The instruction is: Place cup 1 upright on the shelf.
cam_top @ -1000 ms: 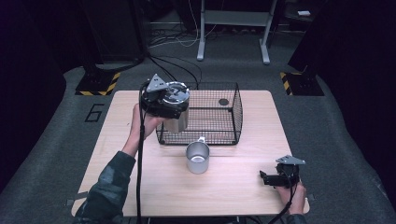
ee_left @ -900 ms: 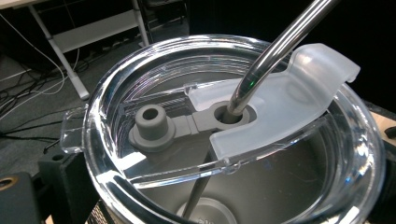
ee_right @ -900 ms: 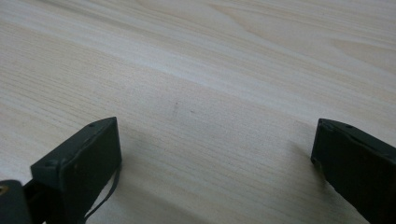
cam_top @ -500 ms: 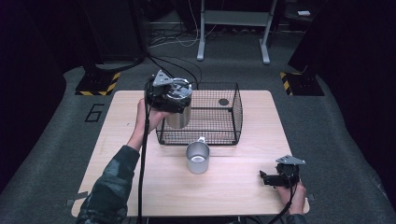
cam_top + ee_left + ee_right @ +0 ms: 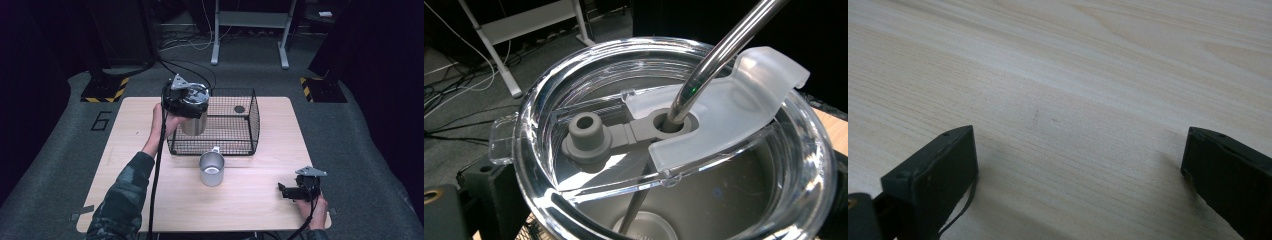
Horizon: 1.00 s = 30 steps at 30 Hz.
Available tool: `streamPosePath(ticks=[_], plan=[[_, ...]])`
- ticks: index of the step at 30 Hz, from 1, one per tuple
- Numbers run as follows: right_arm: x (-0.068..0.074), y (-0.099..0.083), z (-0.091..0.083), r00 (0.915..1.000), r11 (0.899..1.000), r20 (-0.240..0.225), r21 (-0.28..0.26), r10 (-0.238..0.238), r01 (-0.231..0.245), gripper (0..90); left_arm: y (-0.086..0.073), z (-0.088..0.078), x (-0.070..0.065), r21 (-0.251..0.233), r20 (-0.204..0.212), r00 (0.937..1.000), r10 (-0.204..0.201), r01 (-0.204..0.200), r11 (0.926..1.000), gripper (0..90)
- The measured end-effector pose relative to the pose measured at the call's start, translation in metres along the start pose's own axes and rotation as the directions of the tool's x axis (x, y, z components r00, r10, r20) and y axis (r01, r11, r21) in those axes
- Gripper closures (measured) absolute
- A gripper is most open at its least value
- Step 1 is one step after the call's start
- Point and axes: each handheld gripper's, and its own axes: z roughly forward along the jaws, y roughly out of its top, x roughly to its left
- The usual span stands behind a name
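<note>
My left gripper [image 5: 183, 99] is shut on a steel tumbler [image 5: 194, 123] and holds it up at the left end of the black wire basket [image 5: 239, 131]. The left gripper view looks down on the tumbler's clear lid [image 5: 659, 150], where a metal straw [image 5: 719, 55] passes through a grey seal. A black jaw shows at the lower left of that lid. A steel mug [image 5: 212, 169] stands on the table just in front of the basket. My right gripper [image 5: 286, 192] rests low at the front right of the table, open, with bare wood between its jaws [image 5: 1078, 170].
A small dark disc [image 5: 239, 109] lies inside the basket toward its back. The wooden table [image 5: 125, 150] has bare room left of the basket and along the front. Beyond it are a dark floor, cables and a white stand [image 5: 250, 30].
My left gripper has carried the tumbler a little to the right, closer over the basket's left end. The right gripper has stayed still.
</note>
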Motion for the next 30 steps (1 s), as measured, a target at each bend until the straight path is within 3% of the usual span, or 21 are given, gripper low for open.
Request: streamPosePath(ticks=[4,21,30], plan=[[0.000,0.000,0.000,1.0000,1.000,0.000,0.000,0.001,-0.001,1.2,0.000,0.004,0.002,0.021,0.005,1.0000,0.003,-0.003,0.9998,4.0],[0.000,0.000,0.000,1.0000,1.000,0.000,0.000,0.000,0.000,1.3,-0.004,0.027,0.006,0.032,-0.013,0.9994,-0.032,0.033,0.9990,4.0],[0.000,0.000,0.000,1.0000,1.000,-0.002,-0.001,0.000,0.000,1.5,-0.011,0.041,0.009,0.039,-0.019,0.9970,-0.076,0.076,0.9963,3.9]])
